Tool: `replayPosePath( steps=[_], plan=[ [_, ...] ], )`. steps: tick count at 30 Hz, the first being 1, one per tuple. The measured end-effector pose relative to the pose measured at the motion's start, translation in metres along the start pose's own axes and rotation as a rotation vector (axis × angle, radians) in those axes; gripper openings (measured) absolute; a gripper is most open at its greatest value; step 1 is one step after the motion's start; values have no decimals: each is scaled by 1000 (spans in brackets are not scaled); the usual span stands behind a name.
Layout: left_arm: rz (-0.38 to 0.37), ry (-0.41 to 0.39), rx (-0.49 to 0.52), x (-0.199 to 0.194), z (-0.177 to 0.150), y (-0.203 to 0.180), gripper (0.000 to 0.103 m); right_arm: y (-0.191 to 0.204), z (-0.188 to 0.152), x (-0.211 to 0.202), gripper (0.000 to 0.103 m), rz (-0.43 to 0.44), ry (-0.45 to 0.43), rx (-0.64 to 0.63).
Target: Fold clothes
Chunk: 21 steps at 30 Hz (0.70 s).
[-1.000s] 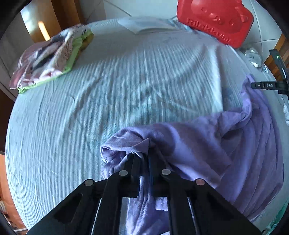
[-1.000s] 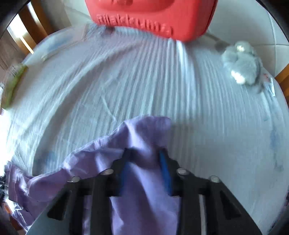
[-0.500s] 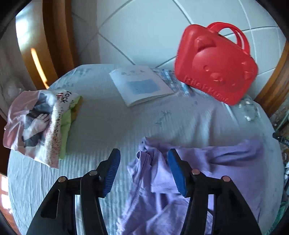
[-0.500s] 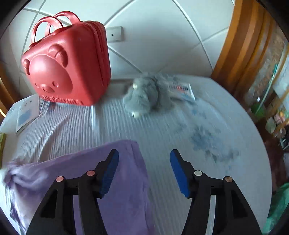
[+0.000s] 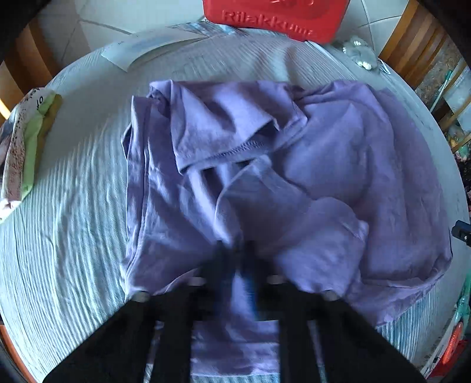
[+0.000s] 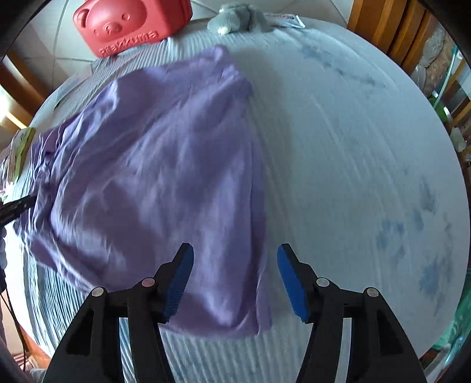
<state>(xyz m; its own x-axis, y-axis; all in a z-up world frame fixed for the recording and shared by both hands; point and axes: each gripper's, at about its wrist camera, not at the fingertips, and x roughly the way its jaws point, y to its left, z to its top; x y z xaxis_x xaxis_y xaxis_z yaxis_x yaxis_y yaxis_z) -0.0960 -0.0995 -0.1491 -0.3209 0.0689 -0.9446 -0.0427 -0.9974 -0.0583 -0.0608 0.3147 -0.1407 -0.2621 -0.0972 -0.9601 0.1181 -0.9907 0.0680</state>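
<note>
A soft purple shirt lies in a rumpled heap on the tabletop, which wears a pale blue cloth with thin wavy ridges. The shirt is thin and floppy, with many folds and a stitched hem showing near the middle. The left gripper is black and blurry, and its jaws have just been closing; now they are clenched tight on a bunch of the purple shirt at the near edge of the heap. The right gripper is black too, with bumpy blue pads, and its jaws are spread wide apart, grasping nothing. The near right edge of the shirt lies flat under the space between those jaws, closer to the left pad, and the pads do not press on it. At the far side of the tabletop stands a hard, shiny red case shaped like a bear face. A fluffy grey toy lies next to it. A white booklet lies flat nearby, and some folded clothes in pink and green sit at the left edge.
</note>
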Motion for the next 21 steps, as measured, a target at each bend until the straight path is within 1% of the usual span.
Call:
replayPosePath(
  steps=[3,5,7,10,11,13,14,15,16,17,18,19,21],
  plan=[
    [15,-54,-37,-29,-20,6,5,-4,-19,-4,59,13,0,24],
    [-6,-87,-77,-53,-39,15,5,-9,-30,-9,59,25,0,38],
    [-15,-148,-78,-78,-62,18,5,-13,-40,-9,59,33,2,39],
    [-28,-180,-71,-96,-87,16,6,-15,-45,0,59,76,-7,49],
    [-25,-178,-70,-98,-90,14,6,-11,-44,6,59,72,0,43],
    [-20,-170,-69,-99,-92,12,5,-3,-43,13,46,53,20,19],
    [-35,-173,-63,-106,-92,11,5,1,-41,12,14,45,28,3],
    [-54,-178,-52,-112,-99,10,5,4,-40,11,6,36,37,-13],
    [-73,-184,-39,-117,-108,9,5,2,-42,6,6,37,39,-11],
    [-72,-174,-15,-123,-121,7,5,-1,-46,-1,6,41,38,-3],
    [-61,-143,9,-124,-134,5,5,-5,-50,-7,6,45,38,5],
    [-49,-83,20,-122,-148,5,6,-8,-54,-14,6,49,37,12],
    [-32,38,13,-109,-173,9,6,-18,-66,-17,9,7,86,30]
  ],
)
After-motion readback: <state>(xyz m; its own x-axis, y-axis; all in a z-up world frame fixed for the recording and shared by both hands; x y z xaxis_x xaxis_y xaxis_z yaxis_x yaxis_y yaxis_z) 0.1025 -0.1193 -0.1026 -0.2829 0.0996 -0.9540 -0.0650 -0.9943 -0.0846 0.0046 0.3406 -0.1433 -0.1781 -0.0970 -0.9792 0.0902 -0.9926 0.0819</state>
